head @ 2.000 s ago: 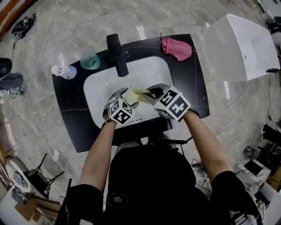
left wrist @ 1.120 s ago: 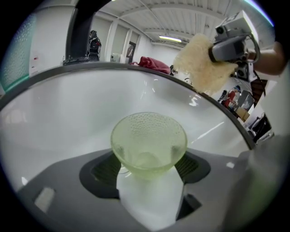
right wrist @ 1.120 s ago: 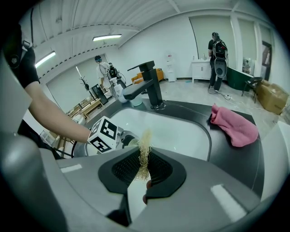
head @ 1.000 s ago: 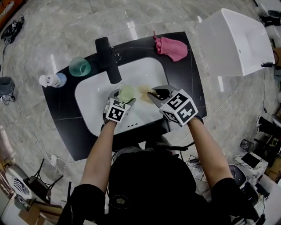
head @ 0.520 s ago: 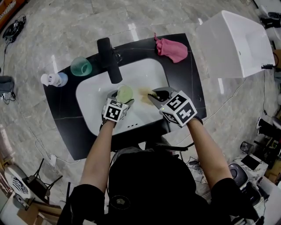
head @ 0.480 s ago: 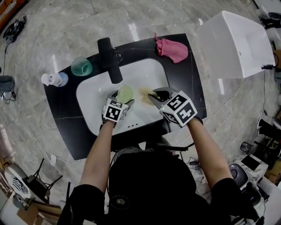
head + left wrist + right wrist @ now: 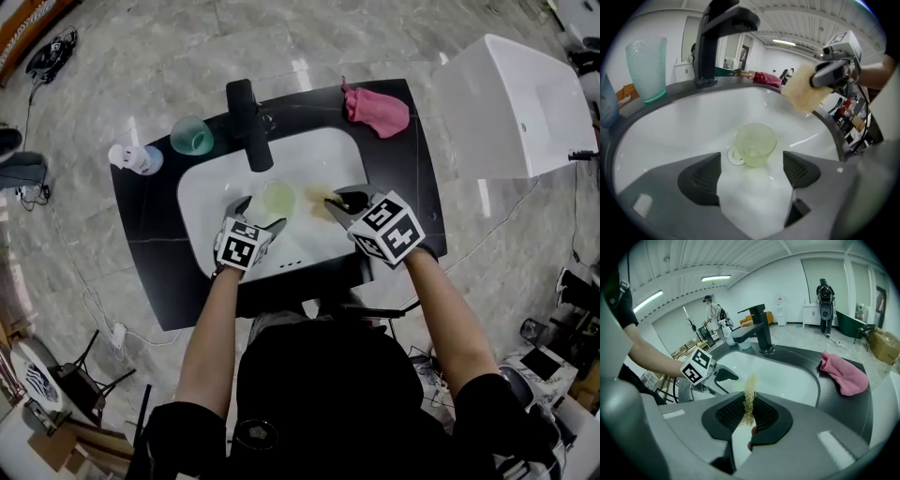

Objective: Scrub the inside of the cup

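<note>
A pale green translucent cup point(image 7: 277, 199) lies on its side in the white sink basin point(image 7: 211, 187), next to the drain. In the left gripper view the cup point(image 7: 755, 144) sits just beyond my fingertips, untouched. My left gripper point(image 7: 260, 214) is open; its jaws have just been opening, with nothing between them point(image 7: 754, 168). My right gripper point(image 7: 336, 200) hovers over the basin to the right of the cup, shut on a yellow fibrous scrubber point(image 7: 319, 199). The scrubber point(image 7: 750, 394) sticks up between the right pads and hangs free of the cup point(image 7: 804, 89).
A black faucet point(image 7: 248, 122) stands behind the basin on the black countertop. A teal cup point(image 7: 192, 134) and a white and blue bottle point(image 7: 134, 157) stand at the back left. A pink cloth point(image 7: 378, 108) lies at the back right. A white box point(image 7: 511, 108) stands off to the right.
Two seconds ago the scrubber was at the cup held in my left gripper. Since then the left jaws let go and drew back; the cup rests in the basin.
</note>
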Motion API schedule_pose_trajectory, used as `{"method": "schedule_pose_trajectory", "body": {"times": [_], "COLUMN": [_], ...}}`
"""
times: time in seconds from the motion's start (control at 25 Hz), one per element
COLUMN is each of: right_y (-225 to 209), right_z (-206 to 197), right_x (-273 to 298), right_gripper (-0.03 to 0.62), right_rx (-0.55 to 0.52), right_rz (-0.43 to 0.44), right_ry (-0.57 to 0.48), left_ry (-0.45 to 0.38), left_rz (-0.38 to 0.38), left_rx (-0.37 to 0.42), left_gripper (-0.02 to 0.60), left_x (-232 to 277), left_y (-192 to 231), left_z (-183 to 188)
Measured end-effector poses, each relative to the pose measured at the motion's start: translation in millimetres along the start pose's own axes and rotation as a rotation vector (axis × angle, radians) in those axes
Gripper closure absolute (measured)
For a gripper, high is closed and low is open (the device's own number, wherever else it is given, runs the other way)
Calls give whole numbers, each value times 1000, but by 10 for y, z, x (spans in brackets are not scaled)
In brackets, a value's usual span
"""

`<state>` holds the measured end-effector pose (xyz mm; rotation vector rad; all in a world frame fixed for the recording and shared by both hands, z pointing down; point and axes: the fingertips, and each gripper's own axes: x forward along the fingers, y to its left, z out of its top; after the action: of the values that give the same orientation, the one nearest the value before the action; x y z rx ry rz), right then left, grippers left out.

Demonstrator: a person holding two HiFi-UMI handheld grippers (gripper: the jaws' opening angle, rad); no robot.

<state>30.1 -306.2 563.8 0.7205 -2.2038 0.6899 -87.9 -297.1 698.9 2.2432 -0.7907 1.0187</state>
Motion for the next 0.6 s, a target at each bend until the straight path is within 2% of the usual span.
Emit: {"method": "schedule_pose_trajectory", "body": {"times": [0.08, 0.24, 0.32, 0.44, 0.6], "right_y": [17, 12, 17, 49, 52], "right_z": [18, 79, 75, 0, -94], "right_x": [-13, -58, -103, -195, -385], "right_gripper": [551, 551, 553, 552, 551], "right_rx": [-19, -49, -74, -138, -189], "right_rz": [6, 10, 8, 11, 4], "right_ry": [-7, -38, -47, -37, -42], "left_ry": [-31, -90, -118, -161, -216], "left_rz": [33, 108, 133, 189, 234], "left_rx": [-10, 41, 63, 68, 44], "left_gripper": [170, 304, 348, 397, 494], "left_x": [-151, -469, -614, -802, -1031], "left_y": [37, 7, -78, -151, -358], "left_z": [26, 179, 258, 267, 268]}}
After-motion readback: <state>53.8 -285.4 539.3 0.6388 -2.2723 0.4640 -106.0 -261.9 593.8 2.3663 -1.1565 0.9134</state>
